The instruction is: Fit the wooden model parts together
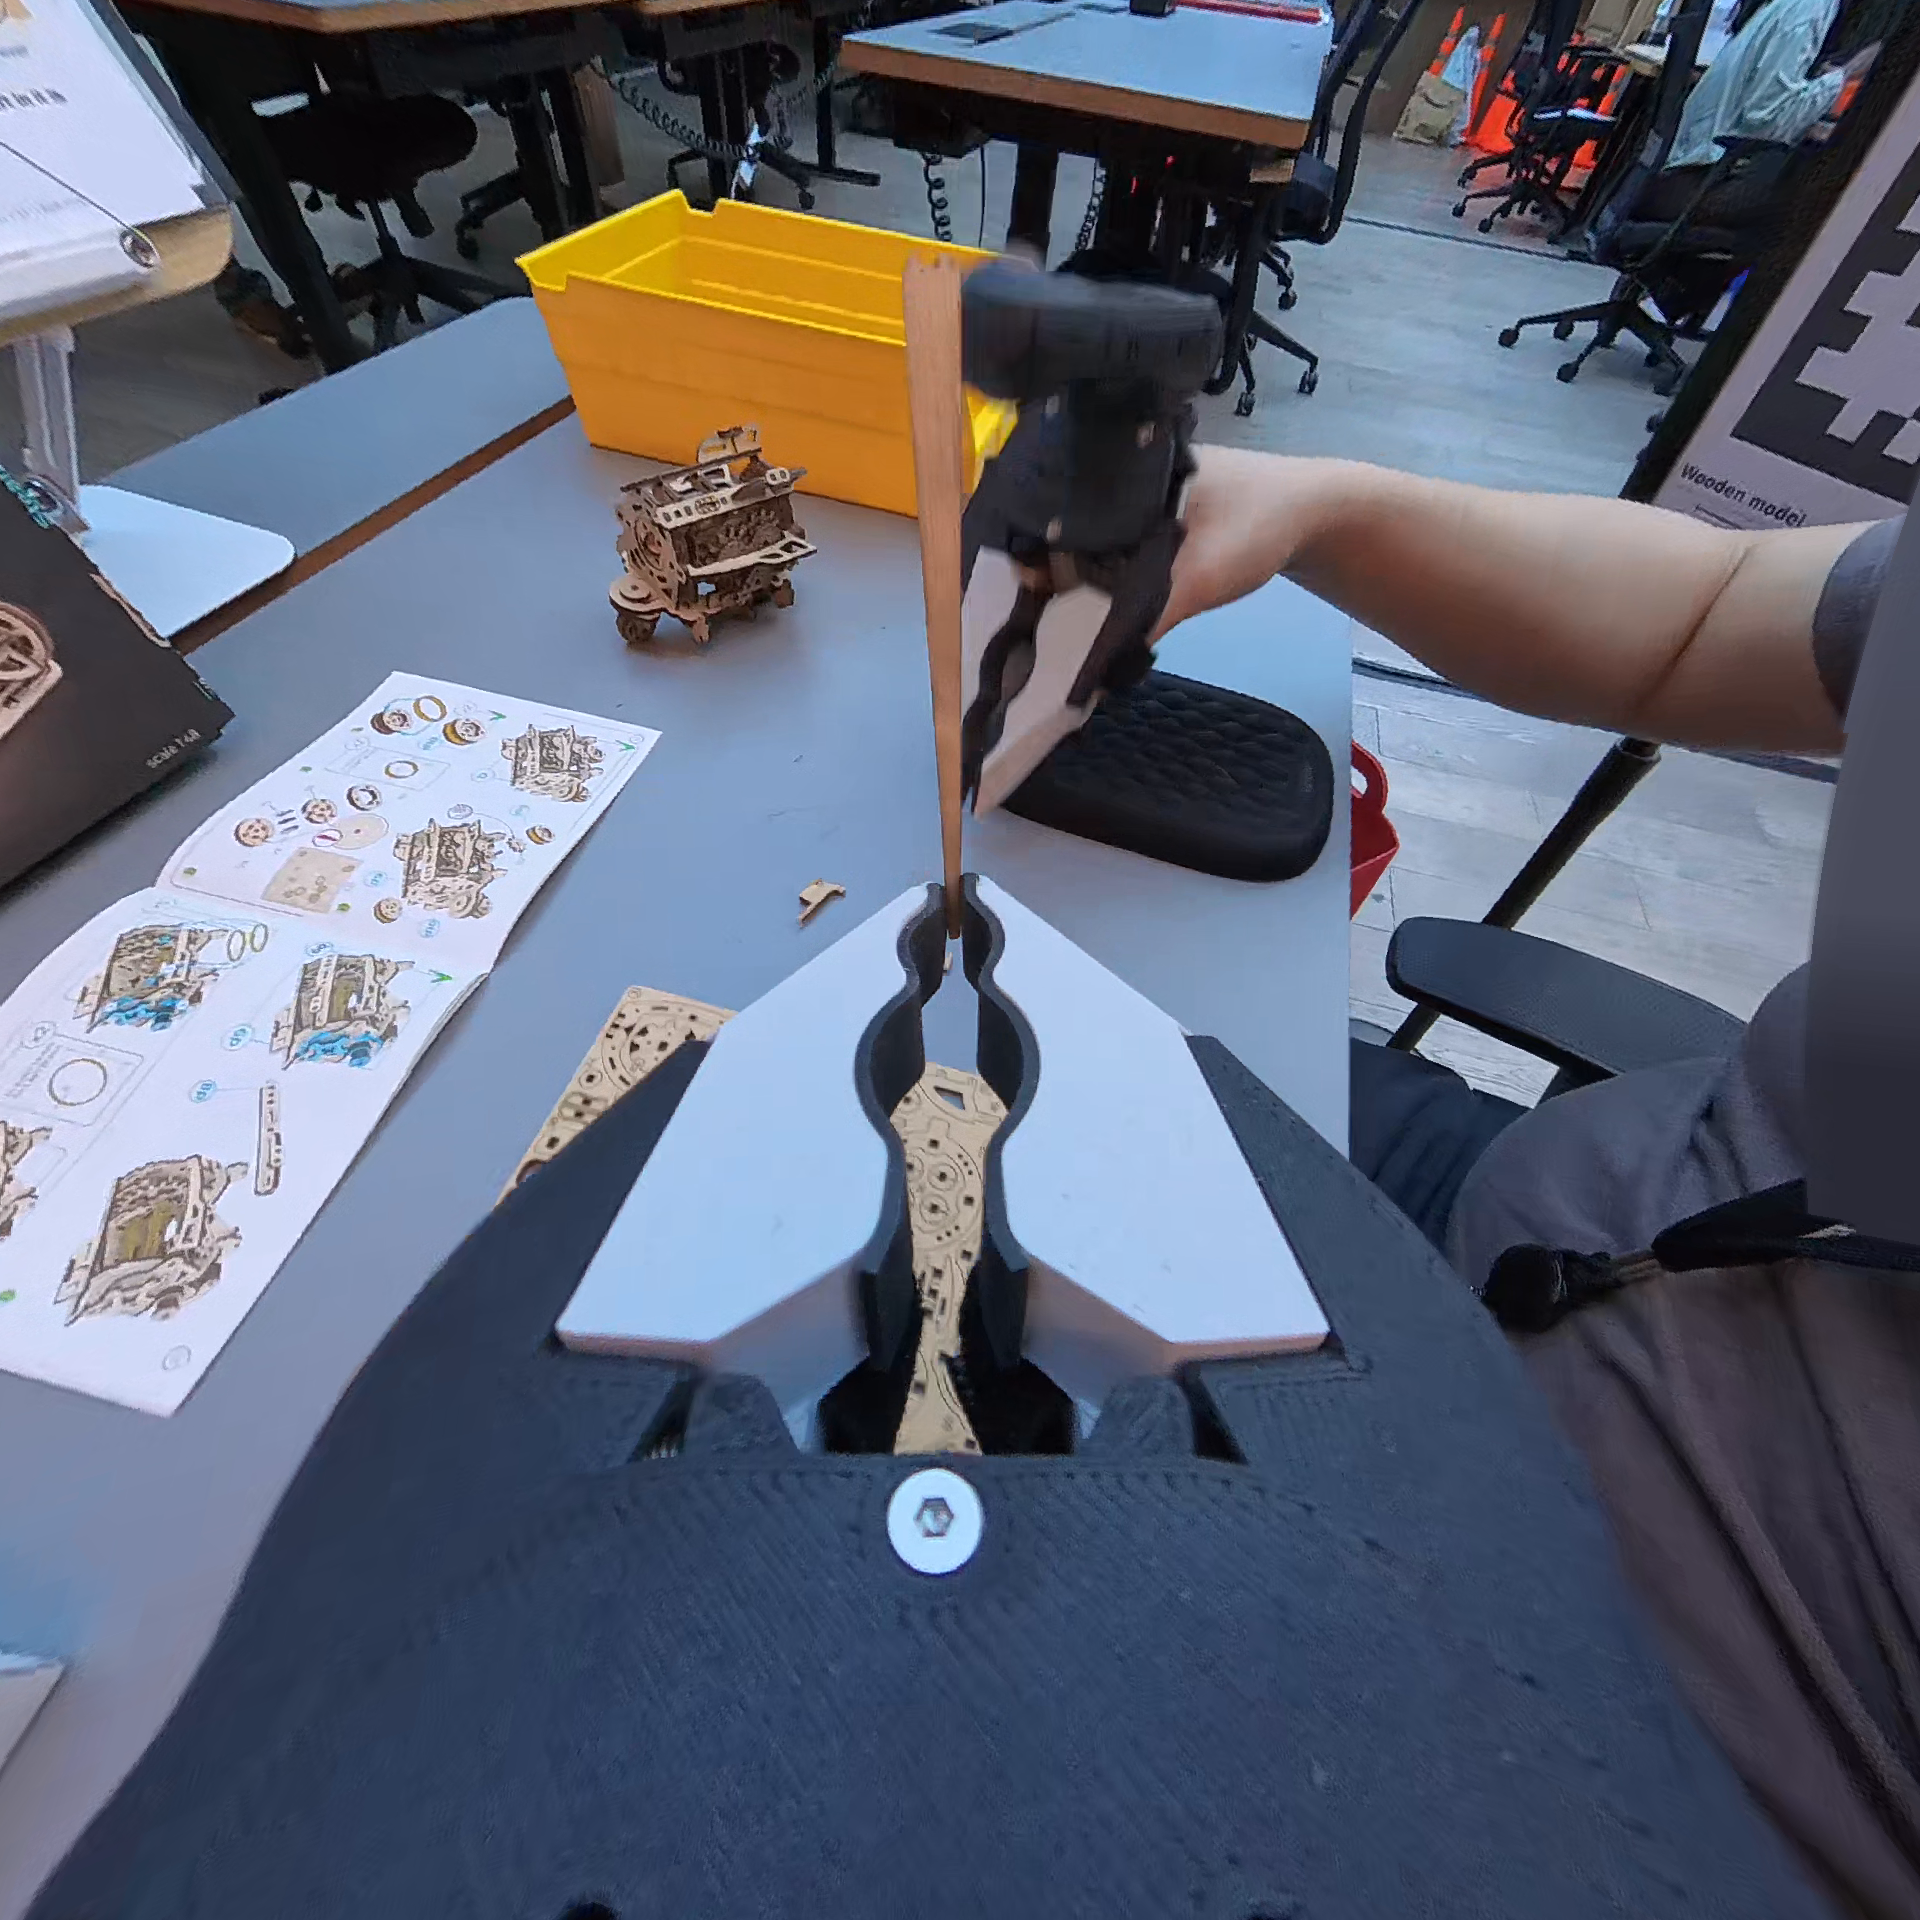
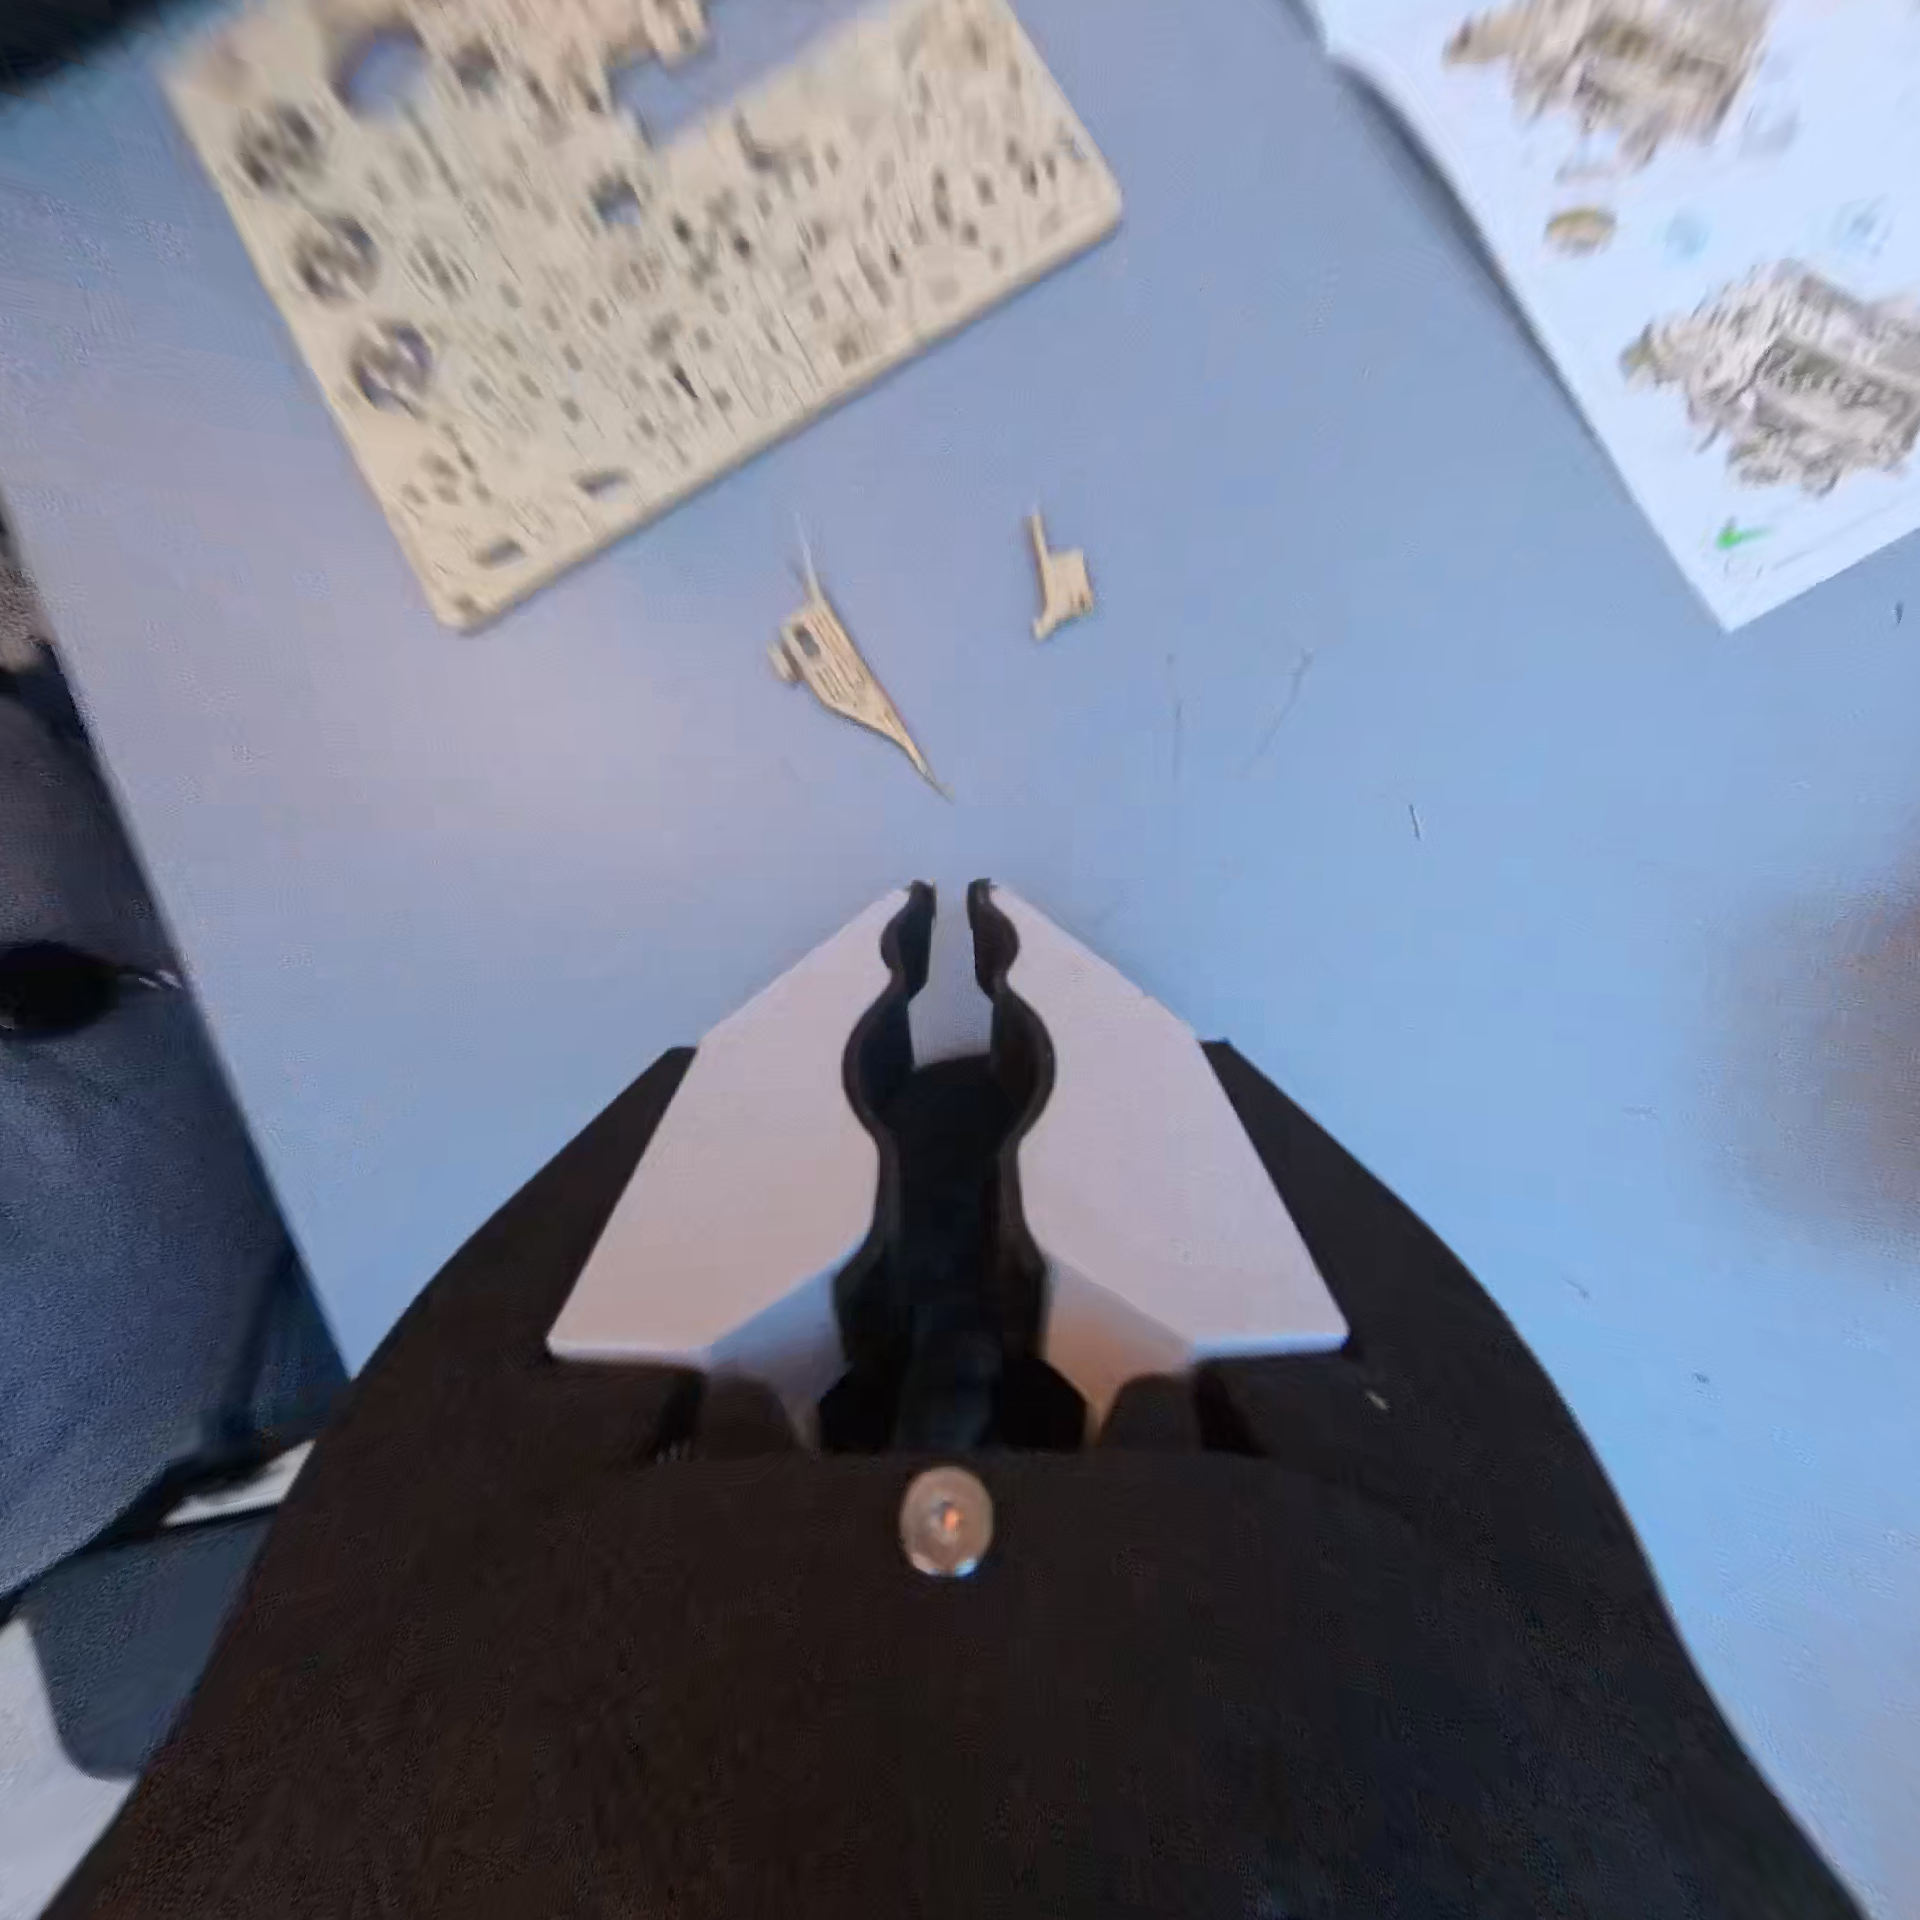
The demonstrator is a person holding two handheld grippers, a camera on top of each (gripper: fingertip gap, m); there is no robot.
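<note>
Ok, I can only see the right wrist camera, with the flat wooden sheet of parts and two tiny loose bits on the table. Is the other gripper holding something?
Observer: Yes. The left gripper is shut on the bottom end of a thin flat wooden piece that stands upright.
Operator: Cool! Is there a built model anywhere?
Observer: Yes. A small brown assembled wooden model stands on the grey table, in front of a yellow plastic bin.
</note>
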